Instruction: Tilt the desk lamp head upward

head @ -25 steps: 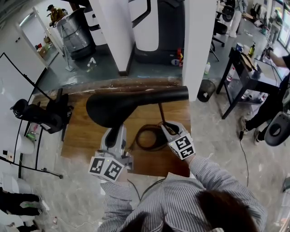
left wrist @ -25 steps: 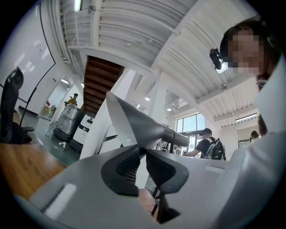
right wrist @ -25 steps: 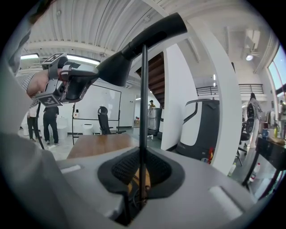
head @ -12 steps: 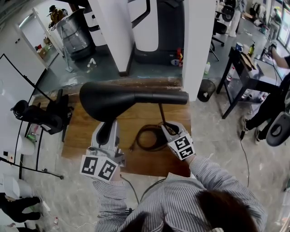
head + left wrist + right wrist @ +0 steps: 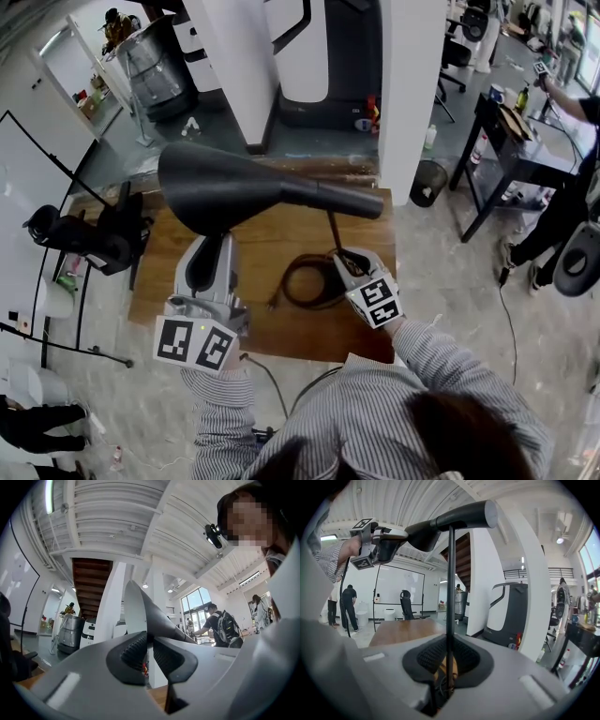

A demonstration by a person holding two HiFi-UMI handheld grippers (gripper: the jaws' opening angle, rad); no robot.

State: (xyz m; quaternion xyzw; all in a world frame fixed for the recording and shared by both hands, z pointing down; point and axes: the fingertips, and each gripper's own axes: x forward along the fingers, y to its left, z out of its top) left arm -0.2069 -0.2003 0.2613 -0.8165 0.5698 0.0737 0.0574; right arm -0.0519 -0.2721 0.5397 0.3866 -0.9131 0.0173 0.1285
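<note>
The black desk lamp's cone-shaped head (image 5: 220, 187) hangs over the wooden table (image 5: 281, 239), its wide end raised at the left and its neck (image 5: 347, 199) running right. My left gripper (image 5: 214, 246) is shut on the shade's lower rim. In the left gripper view the thin rim (image 5: 140, 616) is pinched between the ribbed pads (image 5: 135, 651). My right gripper (image 5: 345, 262) is shut on the lamp's thin upright pole (image 5: 333, 234). The right gripper view shows that pole (image 5: 450, 588) rising from between the jaws to the lamp head (image 5: 459, 517), with the left gripper (image 5: 391, 543) at its left end.
A dark ring of cord (image 5: 305, 281) lies on the table by the pole's foot. A white pillar (image 5: 412, 94) stands just behind the table's right end, with a bin (image 5: 428, 186) beside it. A black chair (image 5: 89, 239) is at the left, a black side table (image 5: 511, 155) at the right.
My left gripper has risen and rolled, and the lamp head's wide end has swung upward with it. The right gripper and the pole have stayed put.
</note>
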